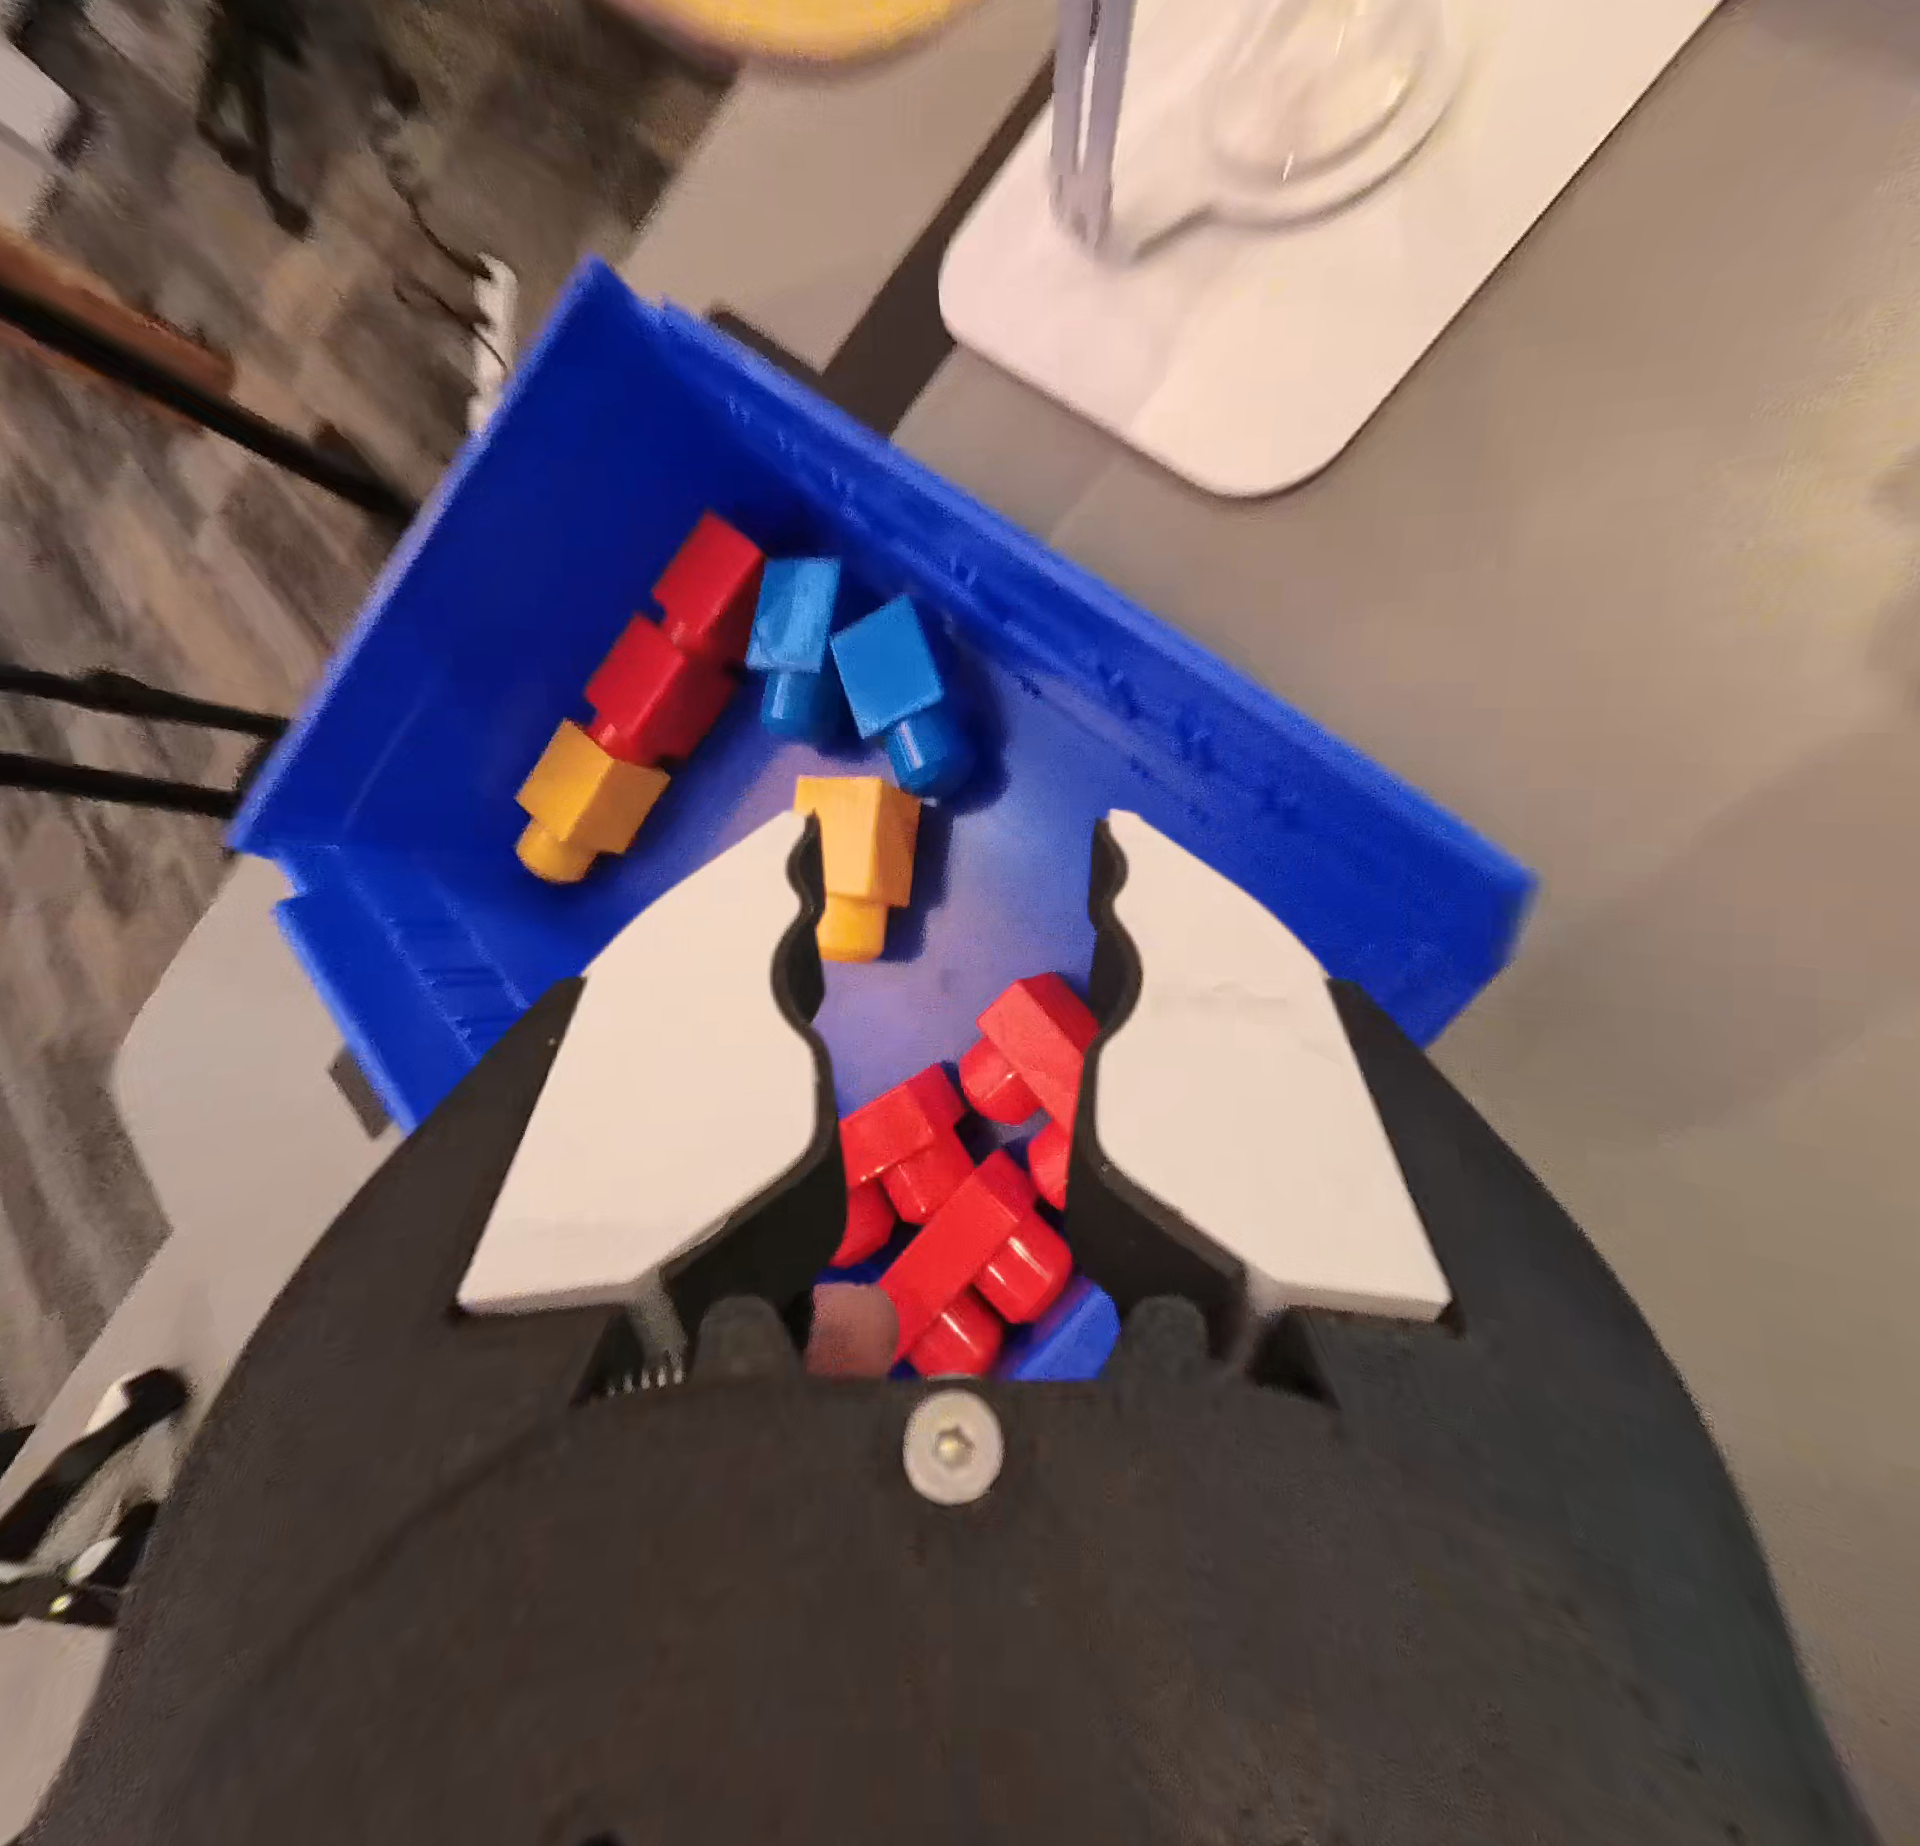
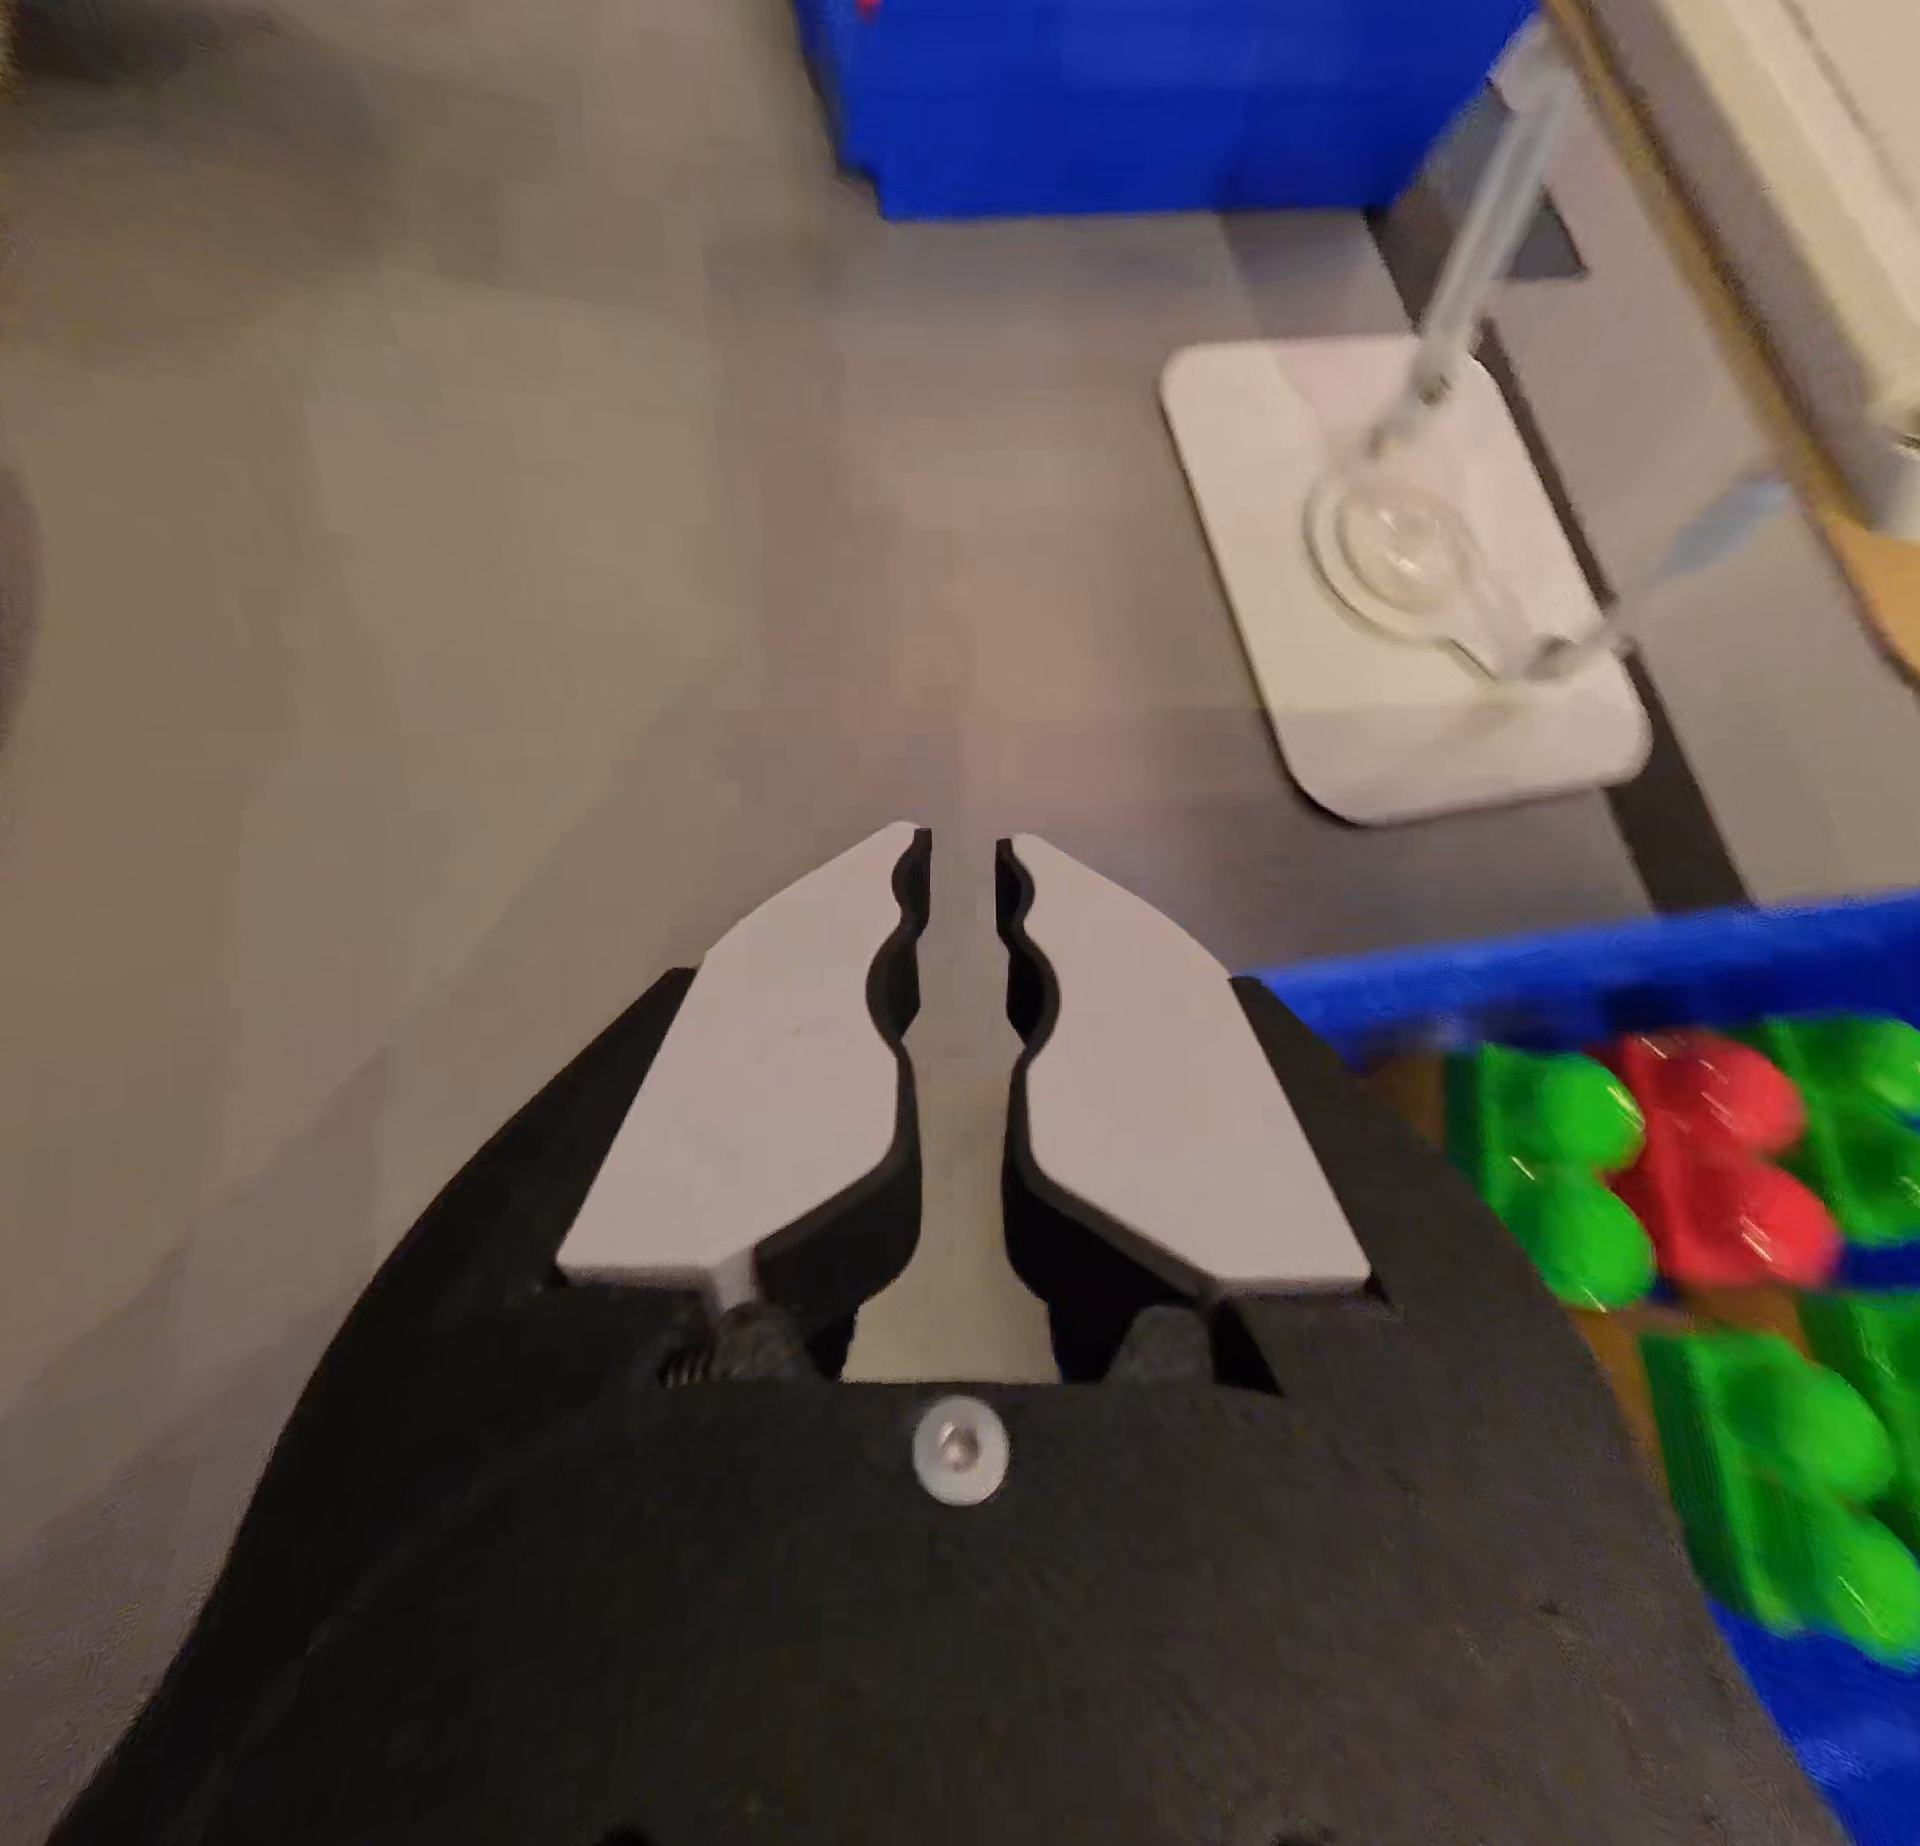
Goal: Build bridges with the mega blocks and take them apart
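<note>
I hold the left gripper (image 1: 951,830) over the ribbed blue plastic bin (image 1: 1299,788), jaws wide and bare; inside the bin lie glossy, studded red blocks (image 1: 675,653), blue blocks (image 1: 883,669) and yellow blocks (image 1: 862,861). My right gripper (image 2: 963,840), jaws narrow and bare, hangs over the matte grey counter (image 2: 520,549) near that bin

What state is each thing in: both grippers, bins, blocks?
Left gripper: fingers open, holding nothing, over the far bin.
Right gripper: fingers nearly together, a narrow gap shows, holding nothing, over bare table.
Far bin: holds loose blocks.
Yellow block: lying on its side, beside the left finger.
Blue blocks: lying on their sides.
Near bin: holds green and red blocks, blurred.
</note>
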`<state>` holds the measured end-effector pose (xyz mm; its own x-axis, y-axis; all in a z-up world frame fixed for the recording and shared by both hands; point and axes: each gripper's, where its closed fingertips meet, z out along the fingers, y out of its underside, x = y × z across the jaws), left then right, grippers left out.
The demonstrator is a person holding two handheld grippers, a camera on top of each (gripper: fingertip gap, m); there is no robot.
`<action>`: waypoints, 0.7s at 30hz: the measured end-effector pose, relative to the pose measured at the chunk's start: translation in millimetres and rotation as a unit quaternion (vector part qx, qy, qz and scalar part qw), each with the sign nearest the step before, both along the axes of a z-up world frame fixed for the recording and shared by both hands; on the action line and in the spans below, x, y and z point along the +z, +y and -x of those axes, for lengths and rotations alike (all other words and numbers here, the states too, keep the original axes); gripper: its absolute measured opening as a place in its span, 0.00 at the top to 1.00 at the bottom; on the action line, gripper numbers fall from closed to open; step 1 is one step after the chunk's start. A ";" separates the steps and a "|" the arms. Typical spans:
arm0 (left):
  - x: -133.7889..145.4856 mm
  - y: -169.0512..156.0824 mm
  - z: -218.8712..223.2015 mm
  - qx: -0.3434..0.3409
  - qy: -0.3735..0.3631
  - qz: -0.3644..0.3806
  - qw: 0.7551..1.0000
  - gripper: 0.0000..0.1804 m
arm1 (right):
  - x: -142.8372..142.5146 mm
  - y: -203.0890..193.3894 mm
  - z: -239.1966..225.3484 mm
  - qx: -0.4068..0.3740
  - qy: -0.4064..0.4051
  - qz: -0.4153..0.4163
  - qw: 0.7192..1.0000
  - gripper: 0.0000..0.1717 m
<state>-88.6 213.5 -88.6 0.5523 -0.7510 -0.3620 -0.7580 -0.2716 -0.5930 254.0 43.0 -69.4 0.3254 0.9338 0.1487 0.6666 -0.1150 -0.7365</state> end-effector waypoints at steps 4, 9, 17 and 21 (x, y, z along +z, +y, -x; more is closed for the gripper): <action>-51.2 31.9 17.7 0.014 0.062 0.082 0.995 0.68 | -21.0 -15.3 44.6 0.039 0.047 0.023 0.998 0.95; -90.8 55.4 36.8 0.051 0.109 0.151 0.981 0.64 | -53.2 -28.6 70.6 0.077 0.061 0.058 0.994 0.96; -104.6 65.2 44.9 0.053 0.148 0.160 0.975 0.80 | -64.7 -28.4 75.8 0.089 0.078 0.061 0.991 0.98; -61.9 44.3 42.1 0.049 0.126 0.116 0.984 0.80 | -65.9 -28.2 74.6 0.090 0.086 0.059 0.991 0.99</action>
